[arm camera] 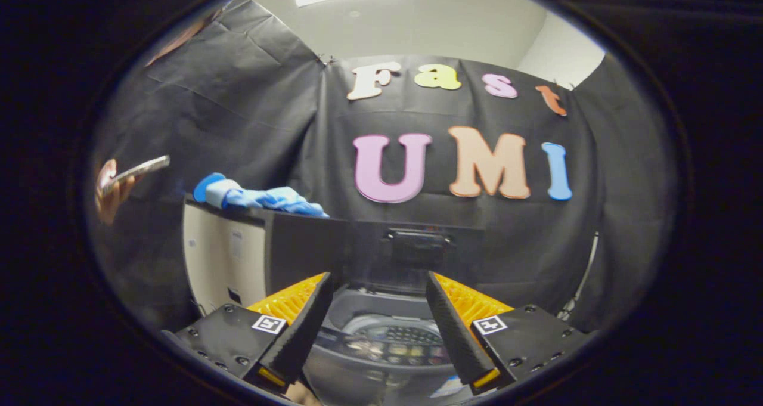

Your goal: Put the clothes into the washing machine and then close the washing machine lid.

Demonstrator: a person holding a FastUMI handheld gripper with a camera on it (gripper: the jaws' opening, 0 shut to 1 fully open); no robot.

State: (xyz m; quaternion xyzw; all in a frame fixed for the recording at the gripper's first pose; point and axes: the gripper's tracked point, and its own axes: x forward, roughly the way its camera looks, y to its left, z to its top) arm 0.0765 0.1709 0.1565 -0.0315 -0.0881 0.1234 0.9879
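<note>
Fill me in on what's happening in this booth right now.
A person is holding the hand-held gripper over a top-loading washing machine. Its fingers are spread open with nothing between them. The machine's lid stands raised just beyond the fingers, and the drum is visible between them. The blue clothes lie on a cabinet beside the machine, not yet loaded. Farther off to that side, a hand holds a phone.

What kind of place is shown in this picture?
Probably a staged laundry corner in a cloth-walled booth: a top-loading washing machine with its lid raised, blue clothes on a cabinet, and the open gripper above the tub.
</note>
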